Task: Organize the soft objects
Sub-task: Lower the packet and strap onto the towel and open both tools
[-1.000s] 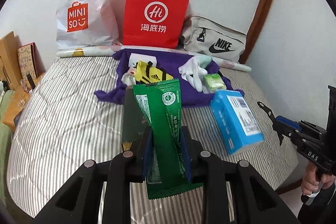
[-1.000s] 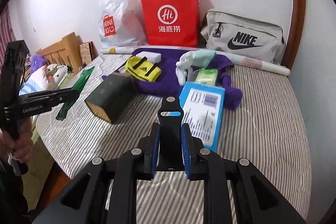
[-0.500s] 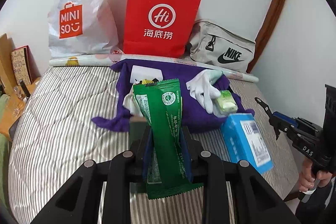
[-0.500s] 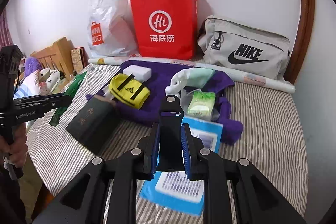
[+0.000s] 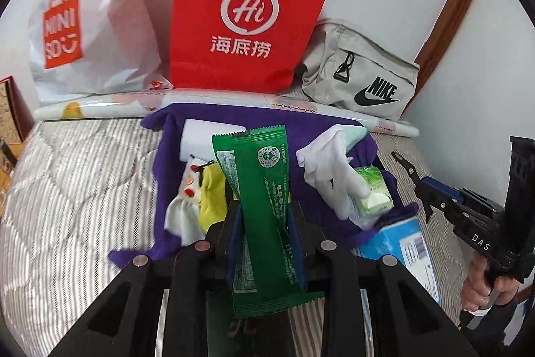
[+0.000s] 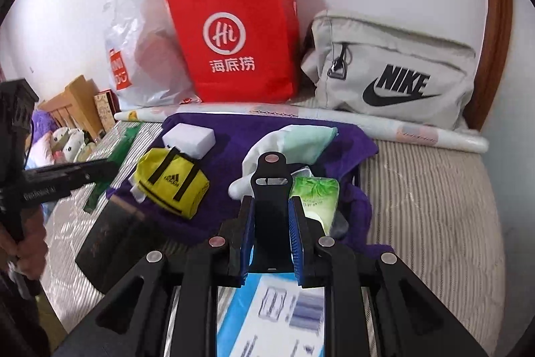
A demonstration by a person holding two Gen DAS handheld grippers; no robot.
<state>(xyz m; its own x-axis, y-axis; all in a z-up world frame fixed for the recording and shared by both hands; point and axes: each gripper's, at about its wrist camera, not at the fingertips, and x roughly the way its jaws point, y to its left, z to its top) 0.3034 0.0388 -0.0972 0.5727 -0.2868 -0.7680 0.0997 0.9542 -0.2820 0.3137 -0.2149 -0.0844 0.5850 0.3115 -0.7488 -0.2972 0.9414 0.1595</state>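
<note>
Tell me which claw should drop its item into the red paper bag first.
Left. Its claw holds the green packet directly in line with the red paper bag; the right claw, holding a black strap, faces further right.

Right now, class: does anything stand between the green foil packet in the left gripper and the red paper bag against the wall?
On the bed, yes: the purple cloth with its white block, then a rolled printed sheet before the red paper bag.

You see a red paper bag (image 5: 247, 12), white plastic bag (image 5: 97, 22), grey Nike bag (image 6: 391, 72), against the wall, on the striped bed (image 5: 77, 189).
</note>
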